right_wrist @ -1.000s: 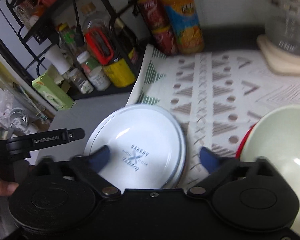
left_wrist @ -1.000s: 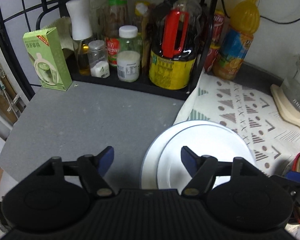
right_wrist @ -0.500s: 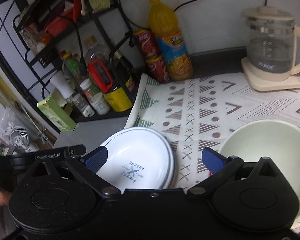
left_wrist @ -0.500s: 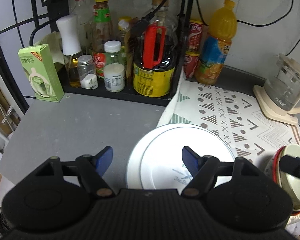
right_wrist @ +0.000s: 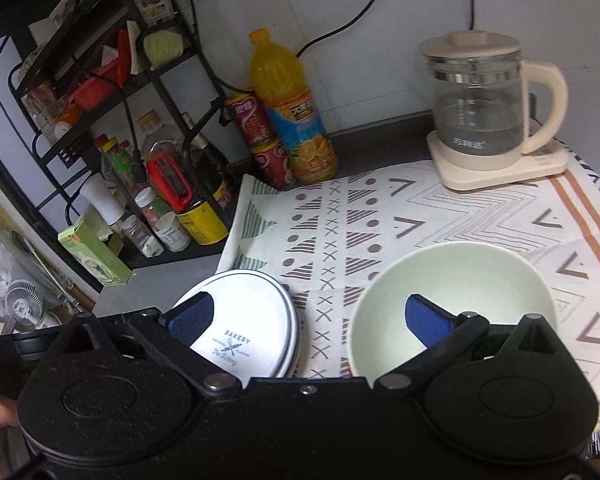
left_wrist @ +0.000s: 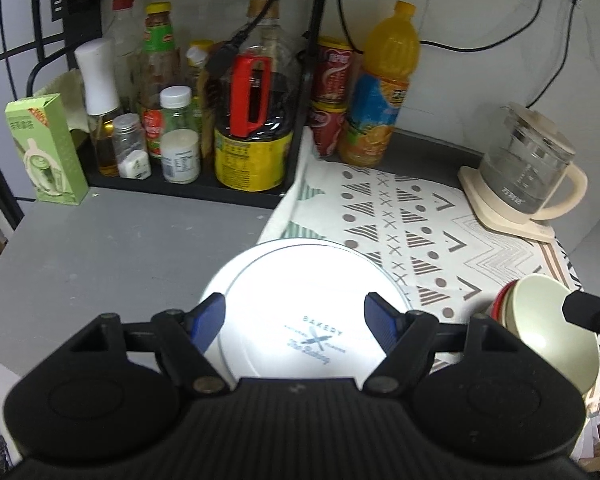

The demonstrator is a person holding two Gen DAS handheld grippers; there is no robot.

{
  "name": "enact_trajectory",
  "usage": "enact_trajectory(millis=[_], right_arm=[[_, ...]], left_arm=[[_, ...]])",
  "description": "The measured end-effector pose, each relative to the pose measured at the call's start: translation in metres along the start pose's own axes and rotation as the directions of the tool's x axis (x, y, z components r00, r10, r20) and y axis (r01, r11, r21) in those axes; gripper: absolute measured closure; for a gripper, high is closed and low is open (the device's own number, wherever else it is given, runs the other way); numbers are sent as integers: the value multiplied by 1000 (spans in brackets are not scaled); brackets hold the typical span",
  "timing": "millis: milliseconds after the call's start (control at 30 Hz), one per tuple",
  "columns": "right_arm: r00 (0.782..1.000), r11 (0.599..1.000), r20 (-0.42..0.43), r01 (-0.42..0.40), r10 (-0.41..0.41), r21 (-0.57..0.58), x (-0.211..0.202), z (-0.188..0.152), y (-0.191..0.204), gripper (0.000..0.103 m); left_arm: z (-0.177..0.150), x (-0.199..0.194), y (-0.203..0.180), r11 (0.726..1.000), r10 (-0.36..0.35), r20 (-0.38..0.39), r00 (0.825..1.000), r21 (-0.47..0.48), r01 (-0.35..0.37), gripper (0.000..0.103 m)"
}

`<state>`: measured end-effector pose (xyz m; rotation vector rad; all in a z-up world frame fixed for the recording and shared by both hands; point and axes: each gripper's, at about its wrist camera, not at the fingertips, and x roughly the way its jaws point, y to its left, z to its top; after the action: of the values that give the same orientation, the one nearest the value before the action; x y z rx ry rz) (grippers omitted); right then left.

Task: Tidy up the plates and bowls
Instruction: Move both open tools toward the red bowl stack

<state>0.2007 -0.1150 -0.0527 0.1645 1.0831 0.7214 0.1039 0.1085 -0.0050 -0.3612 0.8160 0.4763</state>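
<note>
A stack of white plates [left_wrist: 300,284] printed "BAKERY" lies at the patterned cloth's left edge, half on the grey counter. My left gripper [left_wrist: 294,320] hovers above it, open, with nothing between its blue pads. To the right a pale green bowl [left_wrist: 548,320] sits nested in a red bowl [left_wrist: 502,300]. In the right wrist view the plates [right_wrist: 248,312] are at lower left and the green bowl [right_wrist: 460,280] at lower right. My right gripper [right_wrist: 308,316] hangs open over the gap between them, holding nothing.
A black rack [left_wrist: 188,188] of bottles and jars stands at the back left, a green box [left_wrist: 46,152] beside it. Red cans [left_wrist: 330,96] and an orange juice bottle [left_wrist: 380,84] stand at the wall. A glass kettle [right_wrist: 488,112] sits on its base at the back right.
Both grippers have drawn back and risen, so the plates and bowl look smaller and more of the counter, the wall and the kettle shows. Both stay open. Plates and bowls have not moved.
</note>
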Motion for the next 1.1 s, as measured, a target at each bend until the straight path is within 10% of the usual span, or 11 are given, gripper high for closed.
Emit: enact_trajectory(millis=[1100], right_arm=[[978, 967, 64, 185, -199, 176, -58, -27, -81, 0]], left_arm=[[-7, 17, -116, 944, -278, -98, 956, 157, 291, 30]])
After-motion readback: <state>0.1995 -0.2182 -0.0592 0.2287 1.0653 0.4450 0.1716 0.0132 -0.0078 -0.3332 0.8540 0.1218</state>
